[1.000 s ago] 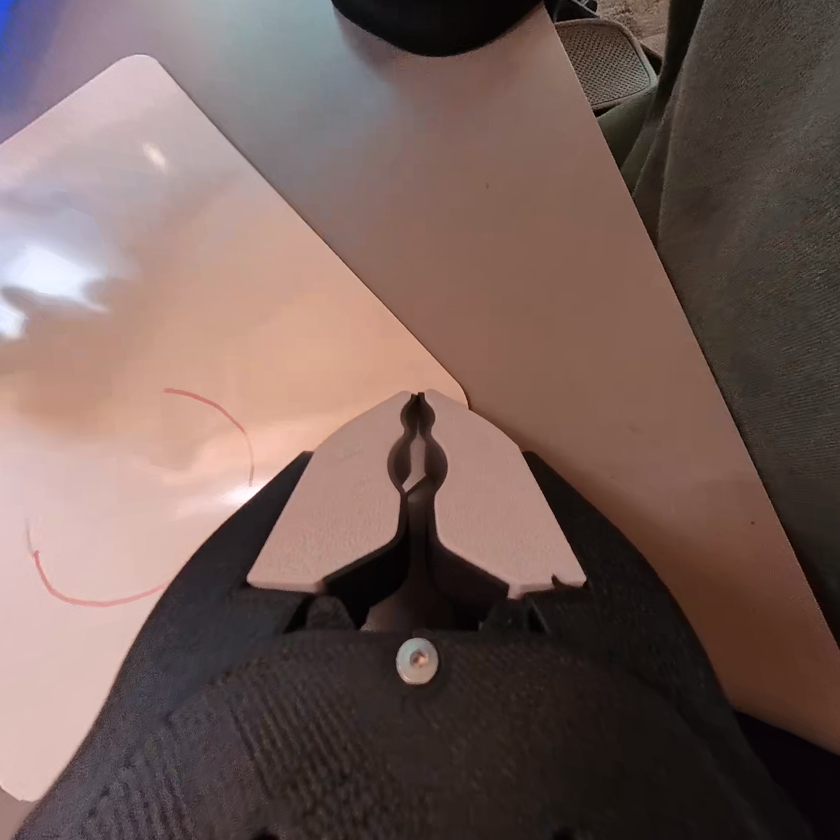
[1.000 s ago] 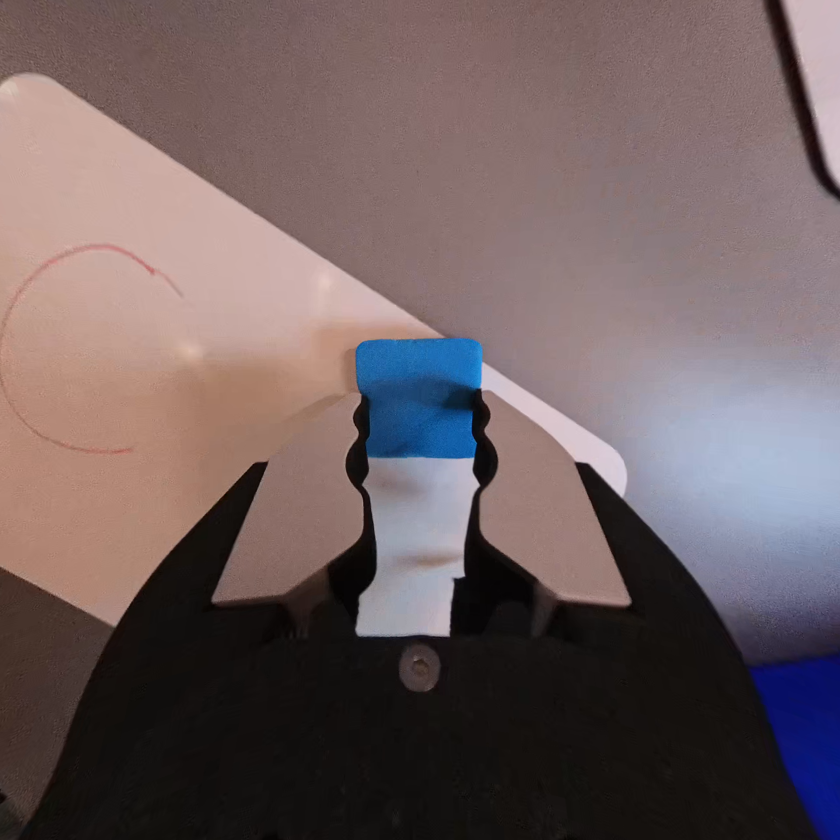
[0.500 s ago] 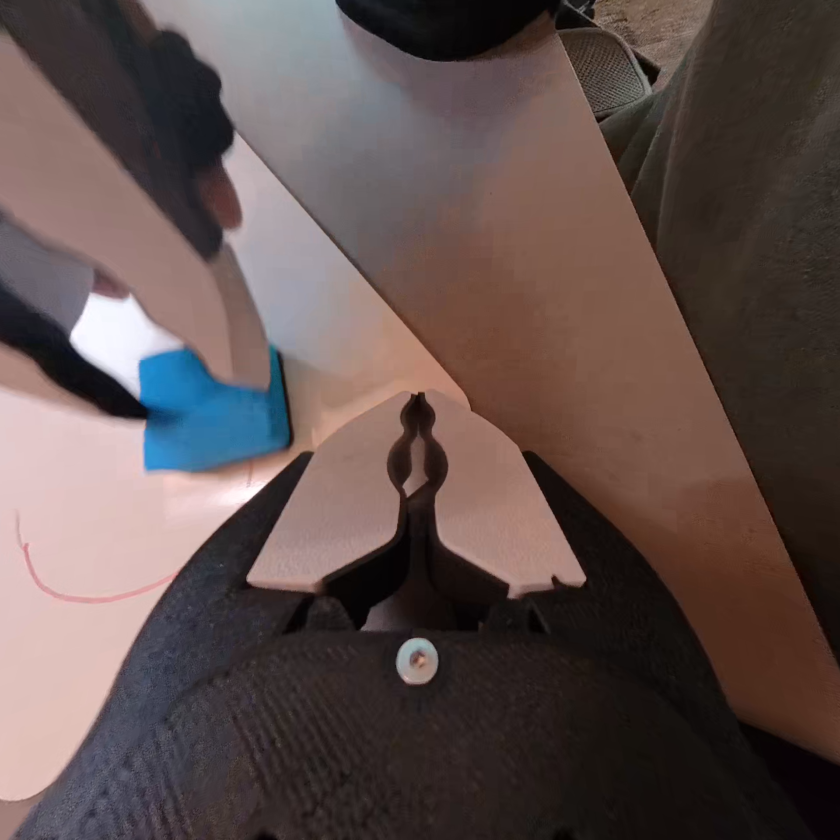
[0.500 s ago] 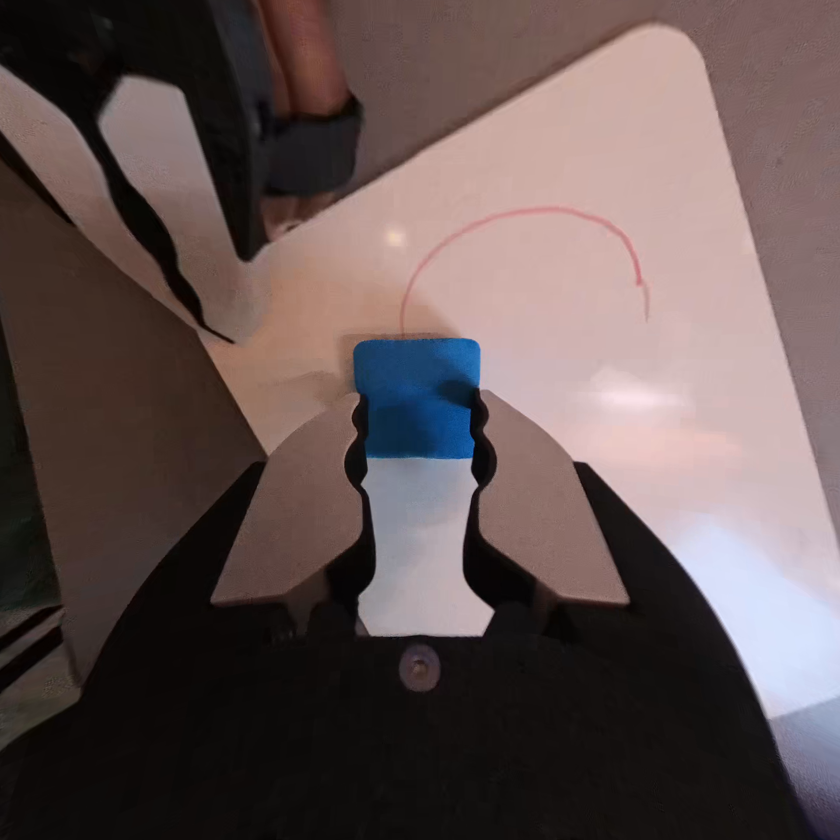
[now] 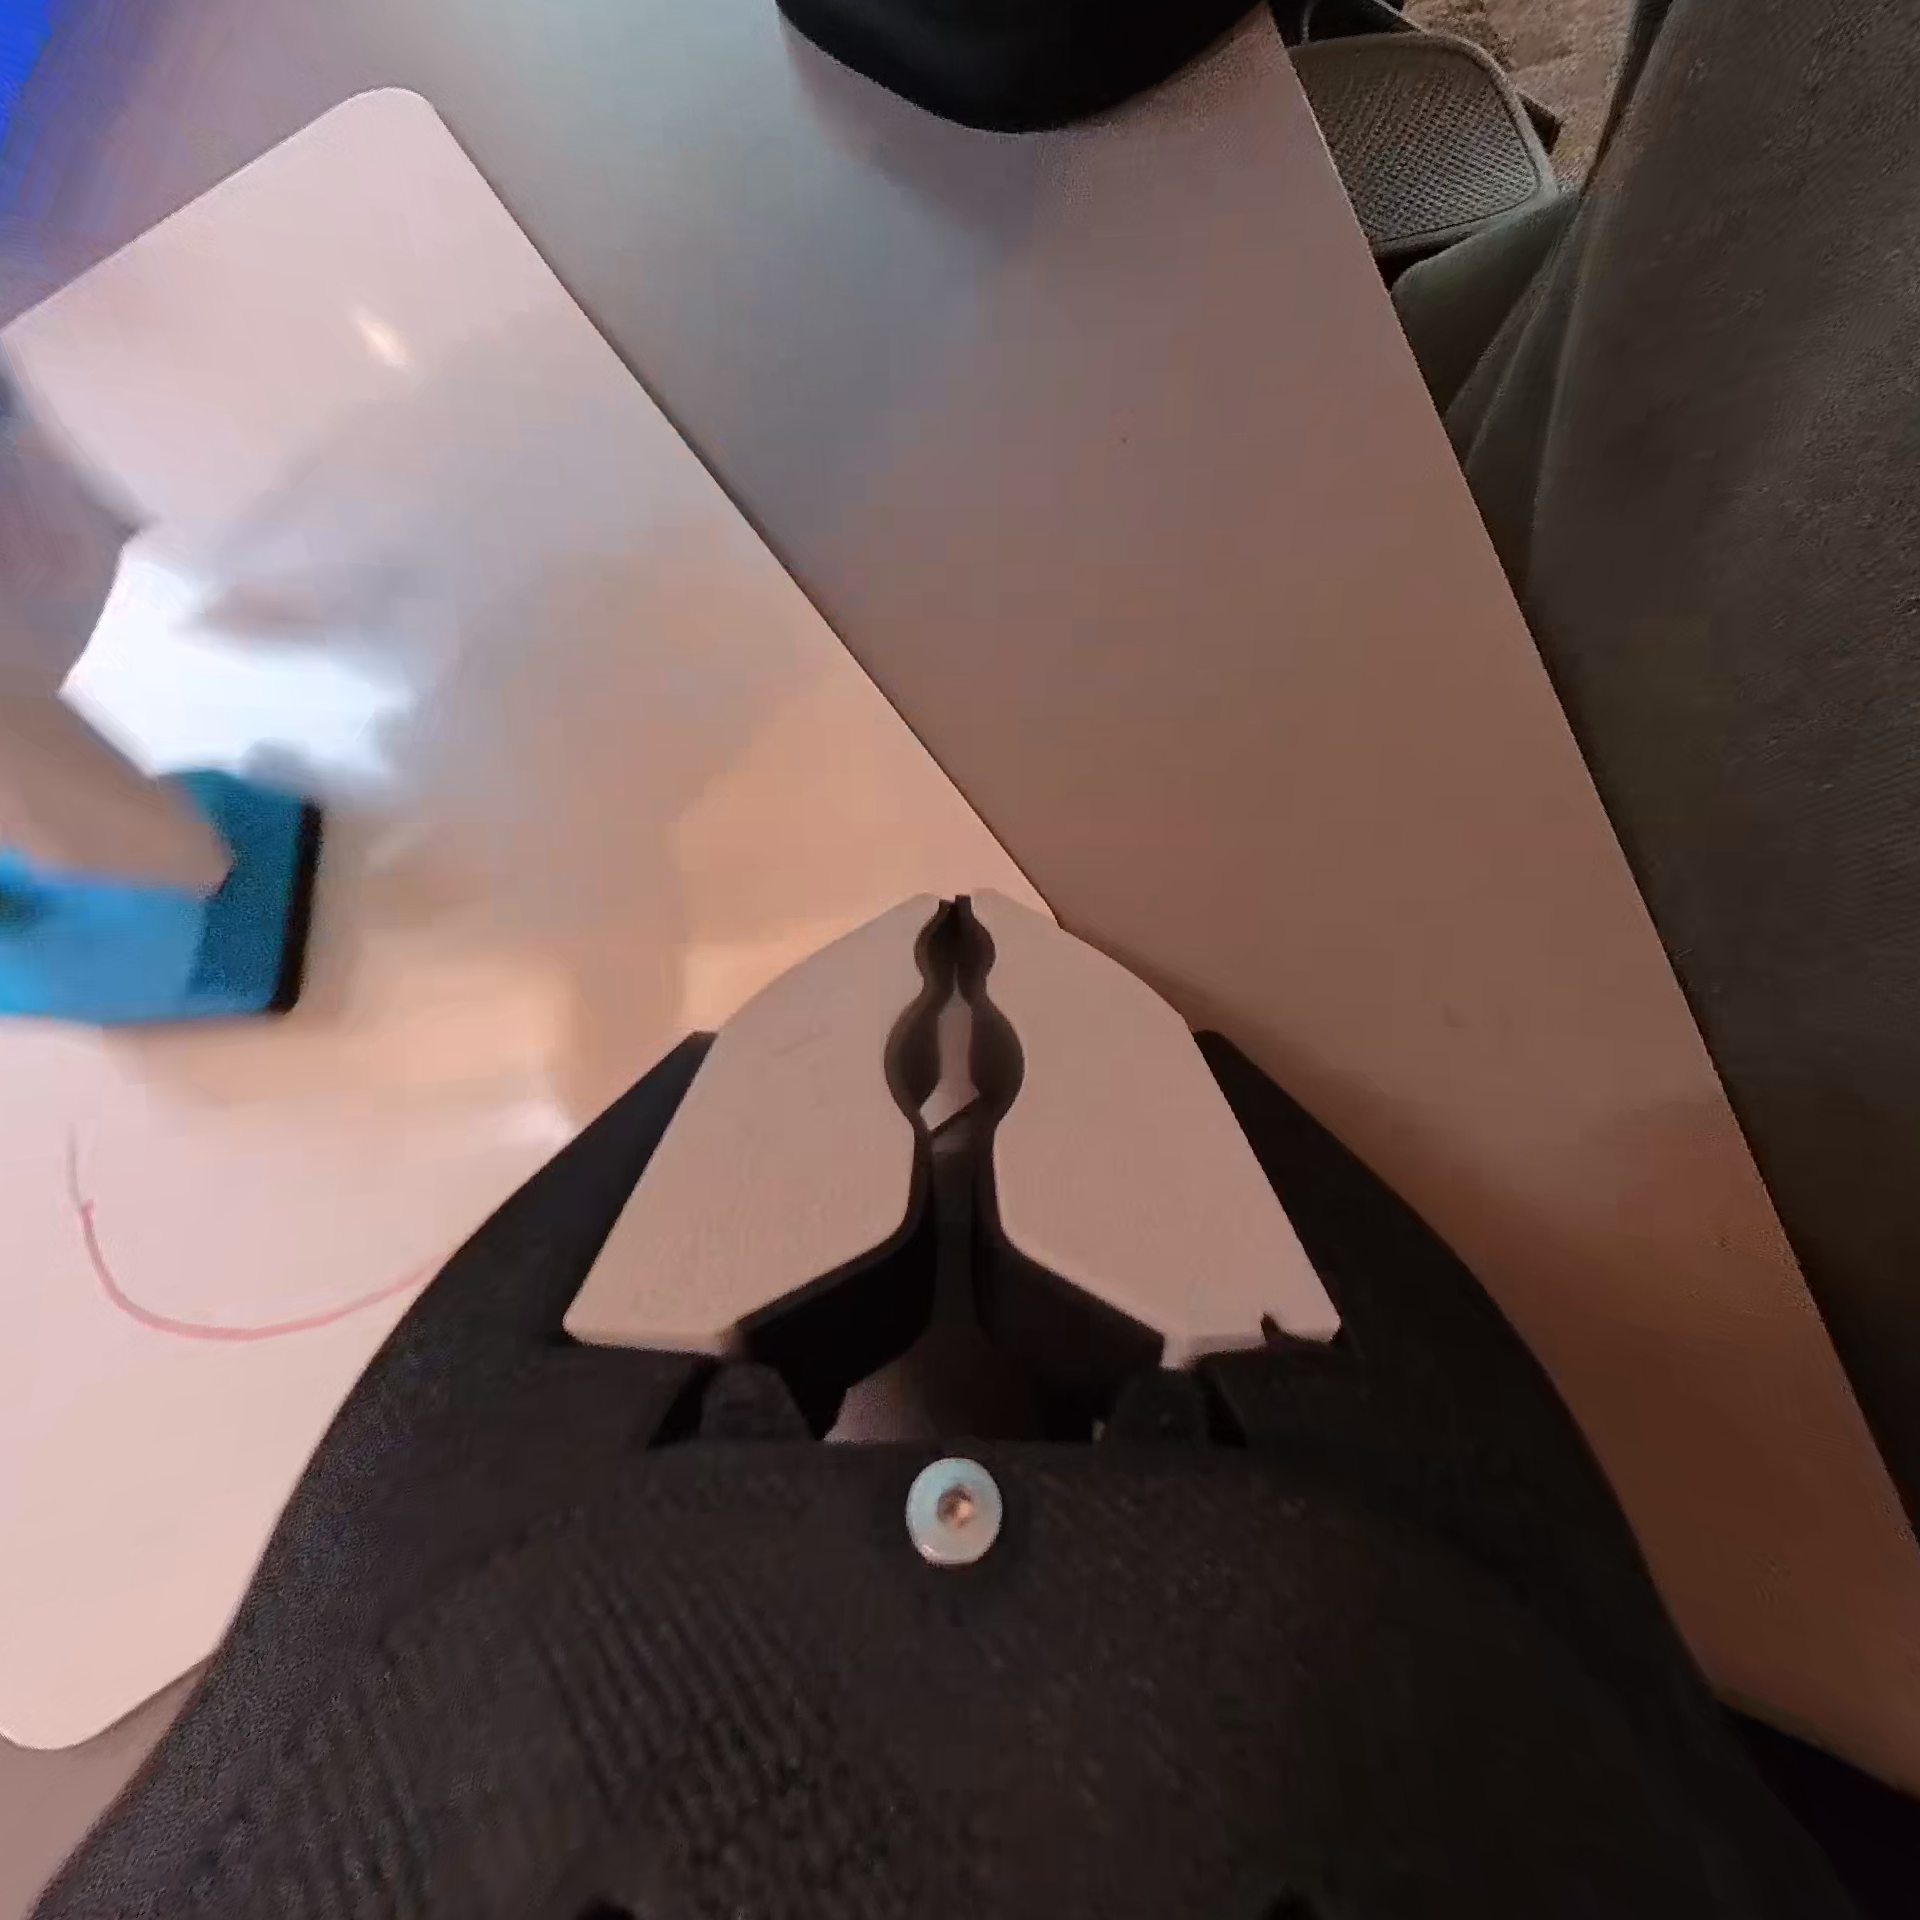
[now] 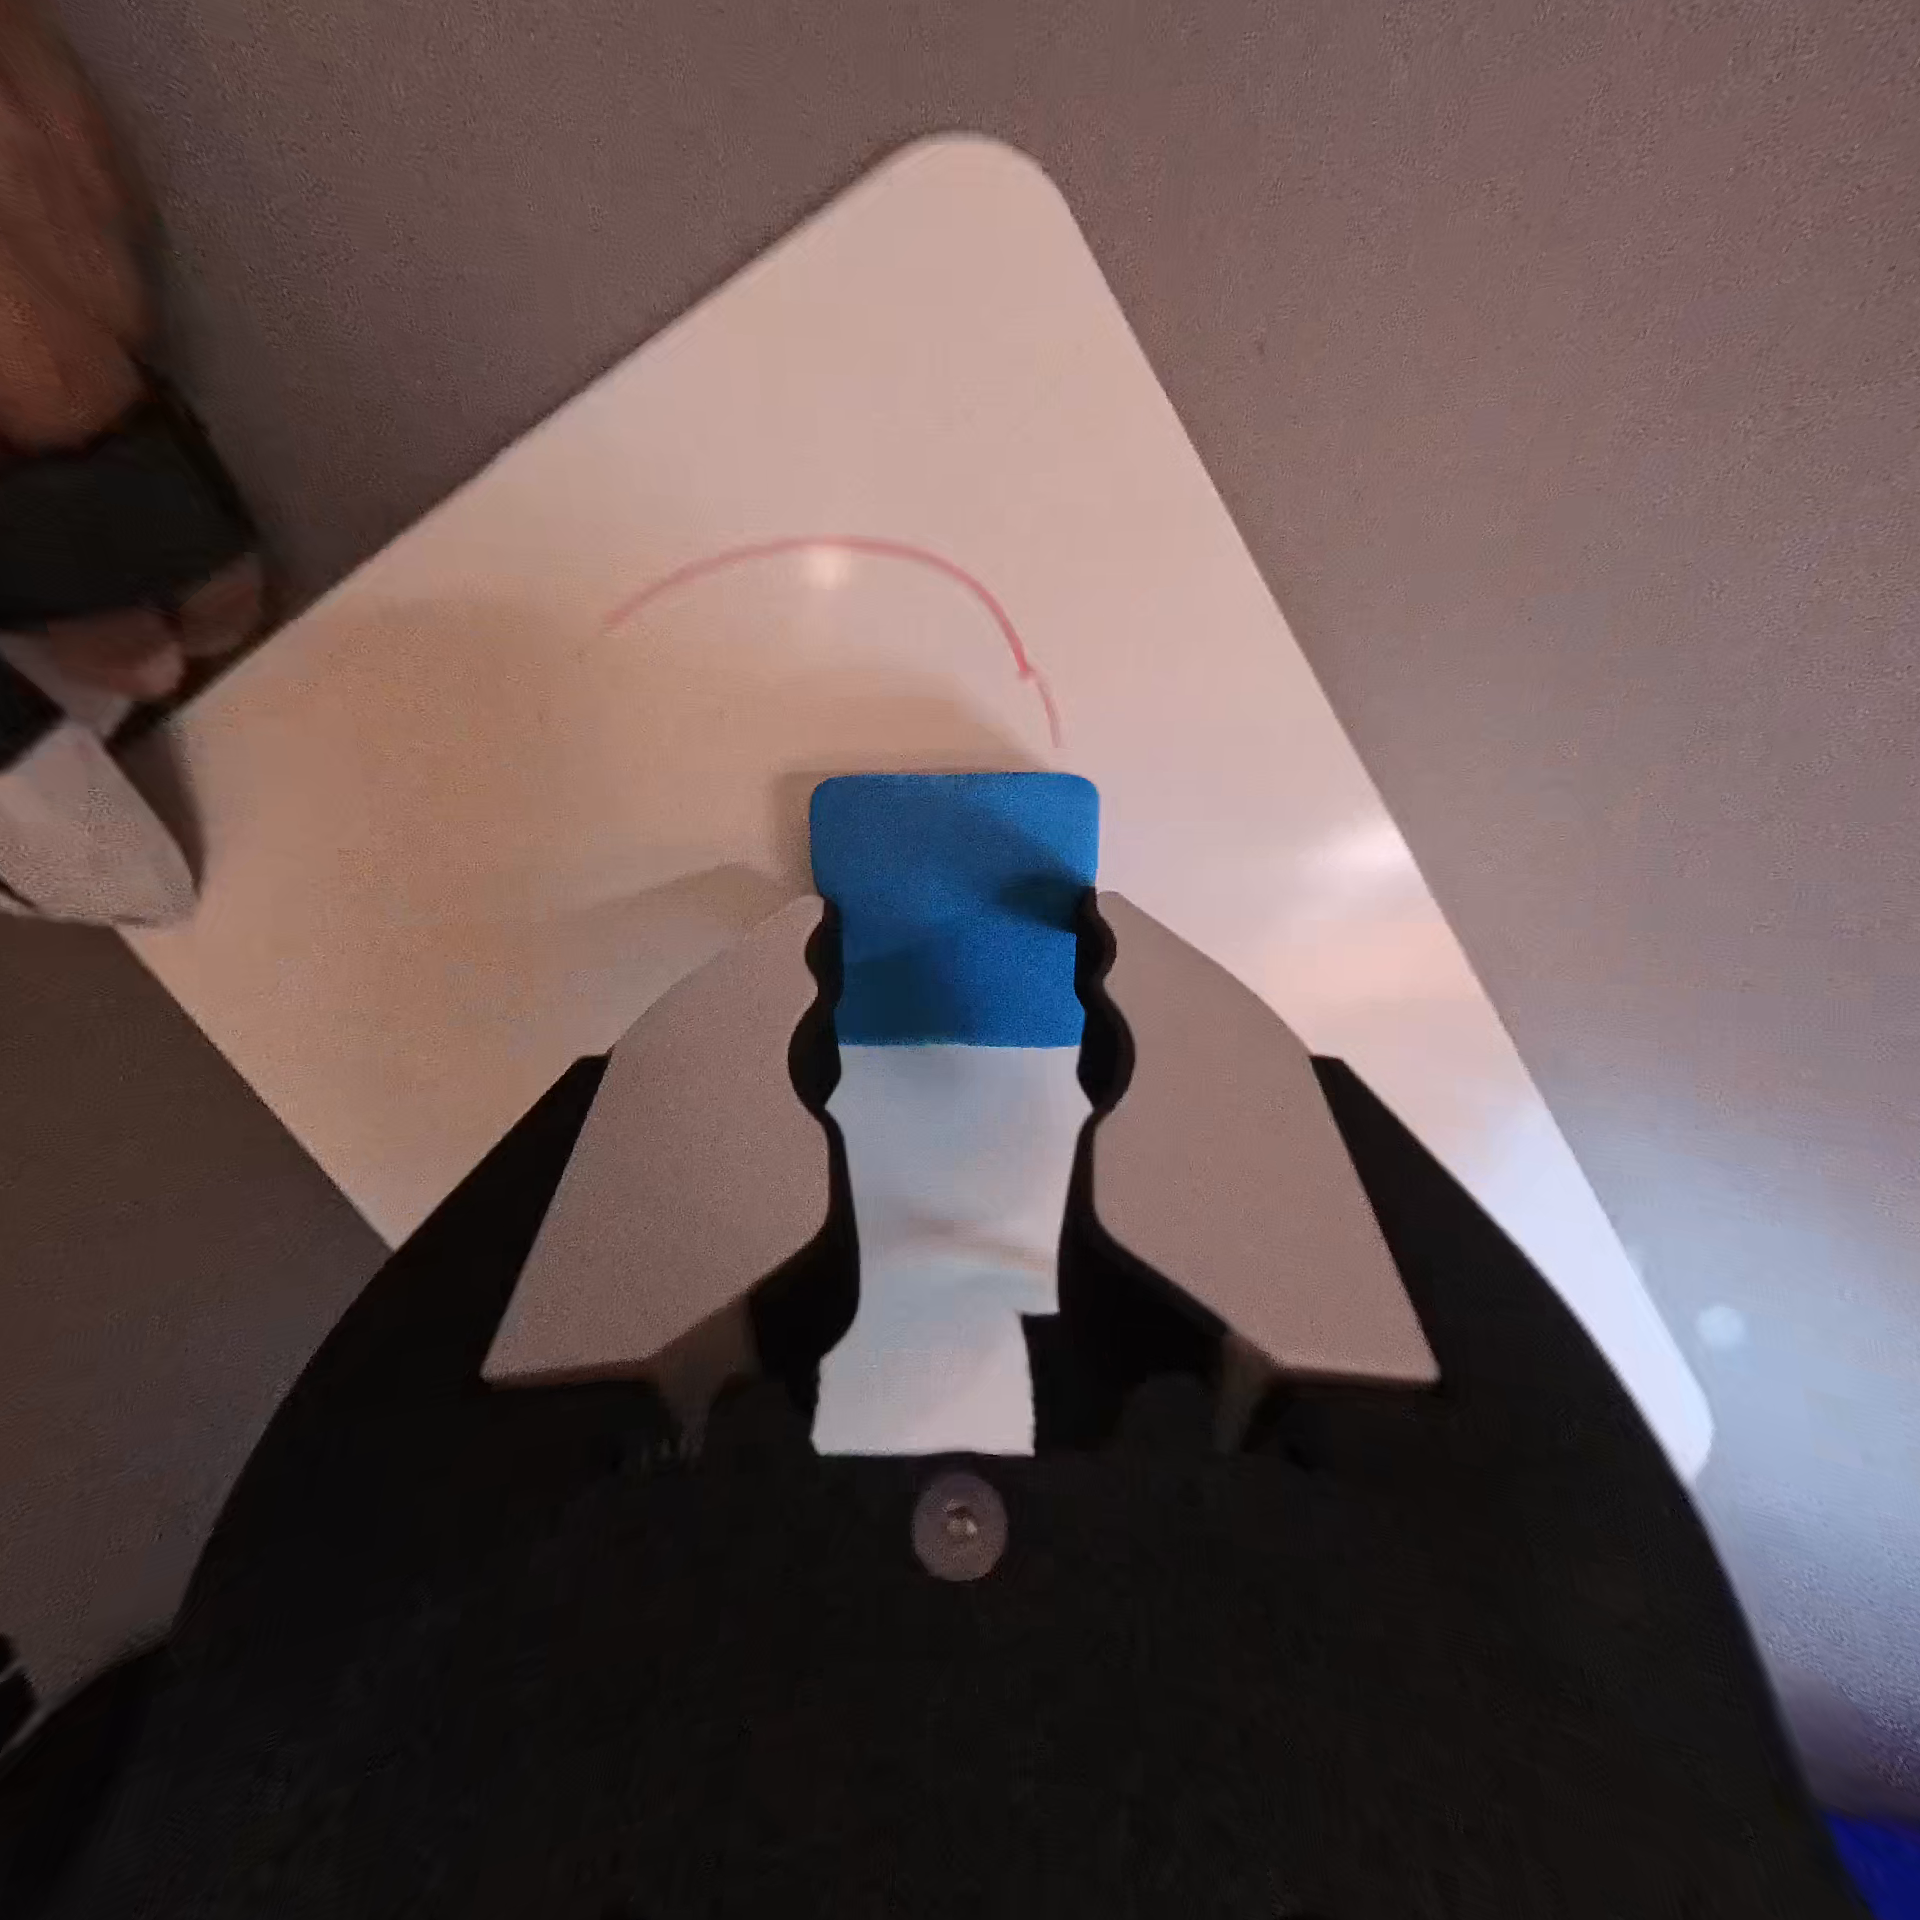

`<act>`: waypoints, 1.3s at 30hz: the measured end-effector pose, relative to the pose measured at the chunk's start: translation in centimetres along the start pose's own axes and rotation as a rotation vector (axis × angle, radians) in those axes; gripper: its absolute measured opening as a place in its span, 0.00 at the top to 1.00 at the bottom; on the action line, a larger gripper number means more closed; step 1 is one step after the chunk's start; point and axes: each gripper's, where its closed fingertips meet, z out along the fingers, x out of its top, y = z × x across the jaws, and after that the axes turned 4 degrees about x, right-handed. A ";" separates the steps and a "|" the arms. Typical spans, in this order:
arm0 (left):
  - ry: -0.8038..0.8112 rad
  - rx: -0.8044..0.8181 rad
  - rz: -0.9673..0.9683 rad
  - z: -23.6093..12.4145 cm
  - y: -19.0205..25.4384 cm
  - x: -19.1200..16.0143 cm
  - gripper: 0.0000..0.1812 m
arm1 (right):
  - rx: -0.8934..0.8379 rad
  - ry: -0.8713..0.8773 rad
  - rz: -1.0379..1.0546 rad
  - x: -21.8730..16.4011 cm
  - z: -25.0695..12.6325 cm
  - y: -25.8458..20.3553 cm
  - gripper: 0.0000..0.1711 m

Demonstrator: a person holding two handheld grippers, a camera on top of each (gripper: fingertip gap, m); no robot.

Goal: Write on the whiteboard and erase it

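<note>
- A plain grey bench (image 5: 1091, 540) carries a white whiteboard (image 6: 935, 436) lying flat, turned at an angle to the bench edge; a person's grey-green clothing (image 5: 1766, 623) shows beyond that edge.
- The right tongs (image 6: 956, 914) are clamped on a blue eraser (image 6: 954, 904), with a white part of it running back between the jaws. The eraser sits over the middle of the board, just below the end of a red curved line (image 6: 914, 566).
- The left tongs (image 5: 956, 909) are closed with nothing between them, tips at the board's near edge by its corner; they may be steadying it, but contact cannot be told.
- In the left wrist view the eraser (image 5: 156, 914) is smeared by motion, with the red arc (image 5: 229, 1320) below it.
- The step in hand looks like erasing: writing is done and only part of a circle shows.
- The next move calls for the eraser pressed flat and swept along the remaining arc, with the board kept from sliding.
</note>
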 end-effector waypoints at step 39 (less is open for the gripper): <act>-0.004 -0.016 -0.026 0.5 0.5 0.2 1.00 | -0.112 0.028 0.136 3.1 0.8 6.1 0.75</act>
